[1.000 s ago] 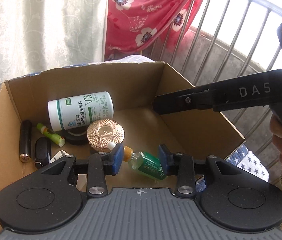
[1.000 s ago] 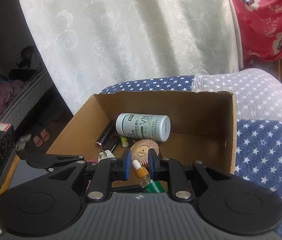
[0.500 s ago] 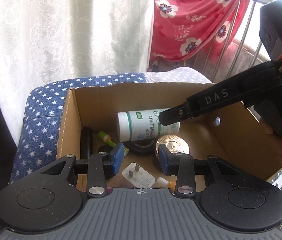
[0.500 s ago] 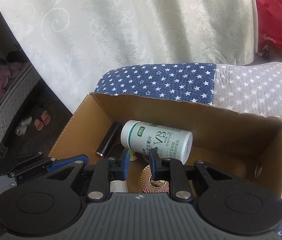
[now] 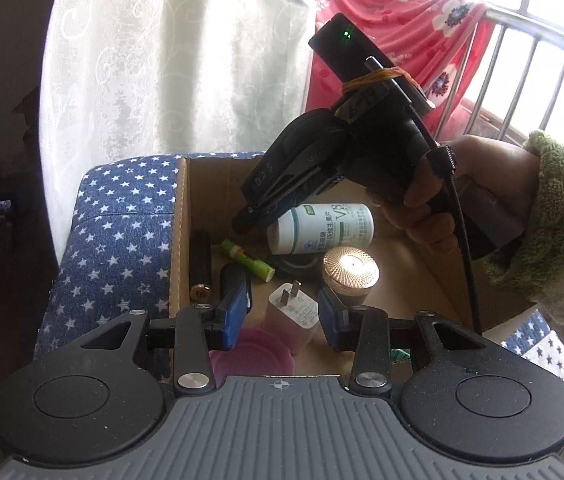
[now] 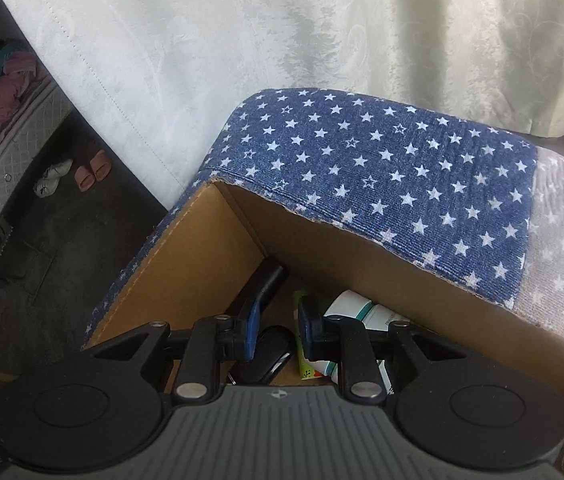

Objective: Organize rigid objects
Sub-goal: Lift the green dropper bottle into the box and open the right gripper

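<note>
Reaching into the cardboard box (image 5: 179, 216) with both tools, I take the white vitamin bottle (image 5: 322, 228) as my landmark. It lies on its side toward the far wall. The right gripper (image 6: 275, 330) hangs just above it, jaws nearly together with only a narrow gap, nothing between the pads. The left gripper (image 5: 284, 314) hovers nearer my end of the box, jaws partly apart and empty, over the white plug adapter (image 5: 294, 310).

Nearer me than the bottle stands a ribbed gold-lidded jar (image 5: 350, 272); left of the bottle lie a green lip-balm tube (image 5: 247, 260), a dark key fob (image 5: 231, 276) and a black cylinder (image 5: 199, 256) along the wall.

I judge the bottle light, rigid and smooth, likely to roll; I'd grip it across the middle of the body, square to its axis. The jar looks heavier and may be breakable, and its shiny lid could slip, so I'd grip the sides.
</note>
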A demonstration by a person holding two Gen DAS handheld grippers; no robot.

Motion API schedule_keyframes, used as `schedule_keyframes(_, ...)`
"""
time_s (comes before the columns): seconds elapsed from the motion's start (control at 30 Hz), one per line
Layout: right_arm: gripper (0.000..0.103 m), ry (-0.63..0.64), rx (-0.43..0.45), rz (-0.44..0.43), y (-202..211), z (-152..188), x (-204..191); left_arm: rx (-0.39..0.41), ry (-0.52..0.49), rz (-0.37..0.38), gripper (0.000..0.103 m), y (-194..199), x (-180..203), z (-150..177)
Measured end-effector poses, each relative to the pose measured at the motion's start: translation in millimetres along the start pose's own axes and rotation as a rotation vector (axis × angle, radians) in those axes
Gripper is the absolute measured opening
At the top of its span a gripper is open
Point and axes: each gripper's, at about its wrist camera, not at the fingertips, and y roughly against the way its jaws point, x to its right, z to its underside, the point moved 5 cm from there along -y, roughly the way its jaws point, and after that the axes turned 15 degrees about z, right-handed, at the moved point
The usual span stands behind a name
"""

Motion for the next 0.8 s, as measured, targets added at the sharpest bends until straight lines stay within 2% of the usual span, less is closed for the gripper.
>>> schedule_keyframes(0.13,0.023,-0.041,-0.016,0.066,8.3,14.4,22.9,0.011,-0.01,0.01,0.04,3.1,2.2,1.0)
schedule_keyframes(0.33,0.024,-0.181,0.005,0.086,42.8,52.6,74.1,0.027,-0.03,0.037,0.048,7.1,13.8,7.8)
schedule_keyframes(0.4,0.024,-0.245,0.048,0.05,61.2,65.5,85.7,0.035,-0.034,0.038,0.053,9.0,17.1,10.3)
schedule_keyframes(0.47,0.024,-0.313,0.098,-0.024,85.4,80.1,93.6,0.043,-0.035,0.036,0.057,10.8,19.0,12.5)
schedule_keyframes(0.57,0.025,-0.363,0.212,-0.079,129.9,107.4,92.7,0.05,-0.024,0.03,0.062,14.7,20.8,16.5)
schedule_keyframes(0.6,0.027,-0.367,0.249,-0.08,144.2,118.4,90.2,0.051,-0.021,0.029,0.063,16.1,21.1,17.8)
schedule_keyframes(0.67,0.038,-0.368,0.327,-0.062,175.8,143.3,82.9,0.056,-0.015,0.026,0.068,20.3,22.7,20.2)
schedule_keyframes(0.7,0.051,-0.361,0.367,-0.047,192.1,154.4,77.5,0.06,-0.013,0.026,0.069,22.8,23.3,21.2)
schedule_keyframes(0.73,0.059,-0.348,0.41,-0.026,209.8,165.0,73.0,0.065,-0.013,0.028,0.072,26.0,24.6,22.3)
schedule_keyframes(0.8,0.064,-0.32,0.493,0.022,247.5,189.2,64.1,0.077,-0.014,0.032,0.081,32.6,28.1,24.7)
